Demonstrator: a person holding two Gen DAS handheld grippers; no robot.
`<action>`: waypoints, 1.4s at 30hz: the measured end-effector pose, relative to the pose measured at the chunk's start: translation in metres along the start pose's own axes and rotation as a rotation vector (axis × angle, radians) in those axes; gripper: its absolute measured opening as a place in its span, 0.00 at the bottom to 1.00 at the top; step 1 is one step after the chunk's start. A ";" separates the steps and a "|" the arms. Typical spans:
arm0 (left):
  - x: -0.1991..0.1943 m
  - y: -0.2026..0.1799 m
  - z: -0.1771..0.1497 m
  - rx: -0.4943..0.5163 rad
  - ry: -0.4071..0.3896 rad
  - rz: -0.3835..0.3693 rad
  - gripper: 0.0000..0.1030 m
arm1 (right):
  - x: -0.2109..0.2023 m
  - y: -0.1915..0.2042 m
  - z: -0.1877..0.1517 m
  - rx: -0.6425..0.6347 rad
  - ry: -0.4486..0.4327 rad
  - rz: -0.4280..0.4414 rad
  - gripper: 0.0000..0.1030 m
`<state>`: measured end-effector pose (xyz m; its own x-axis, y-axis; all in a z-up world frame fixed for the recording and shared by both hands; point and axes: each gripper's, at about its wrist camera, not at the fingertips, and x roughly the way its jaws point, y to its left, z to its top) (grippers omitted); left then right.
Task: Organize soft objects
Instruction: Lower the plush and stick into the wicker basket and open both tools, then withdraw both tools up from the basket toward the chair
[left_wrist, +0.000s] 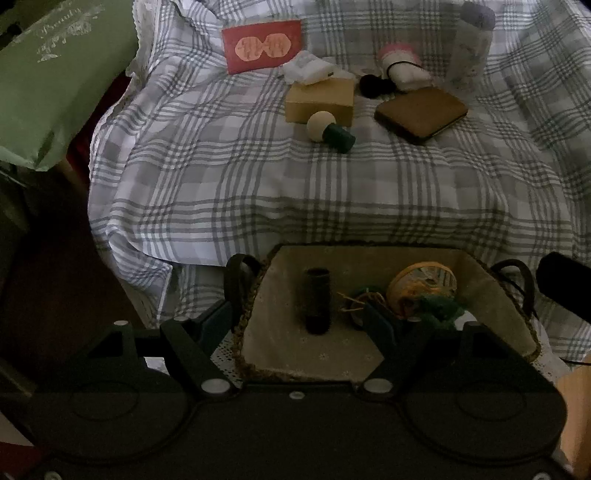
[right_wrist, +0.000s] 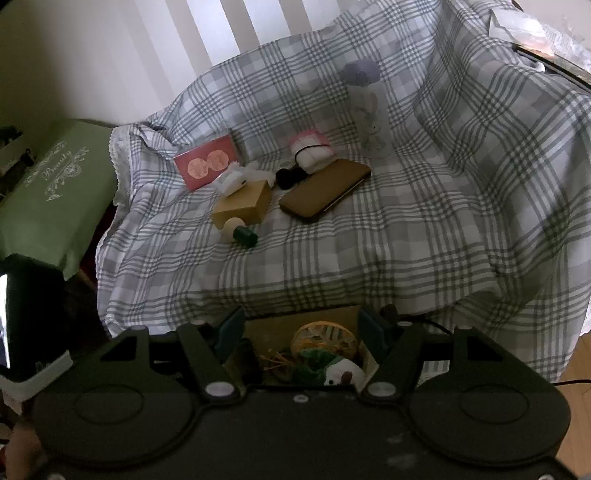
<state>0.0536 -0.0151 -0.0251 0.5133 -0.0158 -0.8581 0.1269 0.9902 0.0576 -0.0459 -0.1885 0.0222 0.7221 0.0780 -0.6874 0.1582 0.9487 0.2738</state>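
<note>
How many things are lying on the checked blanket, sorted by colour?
Red: 1, card
Tan or brown: 2, box, flat case
Cream and green: 1, mushroom-shaped toy
Pink and white: 1, bundle
White: 1, crumpled cloth
Total: 6

one woven basket (left_wrist: 491, 291) with two dark handles sat at six o'clock, holding one dark cylinder (left_wrist: 317, 301), one round yellow woven piece (left_wrist: 421, 286), one green knitted item (left_wrist: 443, 308) and one white plush toy (right_wrist: 343, 374). toward twelve o'clock on one checked cloth (left_wrist: 258, 177) lay one red card (left_wrist: 262, 46), one tan box (left_wrist: 321, 101), one brown case (left_wrist: 421, 114), one pink-and-white bundle (left_wrist: 400, 66), one cream-and-green mushroom-shaped toy (left_wrist: 328, 131) and one clear grey-capped bottle (left_wrist: 472, 44). at nine o'clock, one green bag (left_wrist: 55, 81).
</note>
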 end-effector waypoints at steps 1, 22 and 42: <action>-0.001 0.000 0.000 0.002 -0.003 0.002 0.73 | 0.000 0.000 0.000 0.001 0.000 -0.001 0.66; -0.001 0.004 0.003 0.025 -0.041 0.050 0.76 | 0.010 -0.001 0.003 -0.026 0.009 -0.019 0.68; 0.034 0.004 0.046 0.124 -0.105 0.117 0.77 | 0.081 -0.020 0.048 -0.065 0.017 -0.176 0.72</action>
<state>0.1106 -0.0177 -0.0307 0.6158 0.0777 -0.7840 0.1611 0.9617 0.2218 0.0416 -0.2155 -0.0065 0.6756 -0.0866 -0.7322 0.2372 0.9658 0.1047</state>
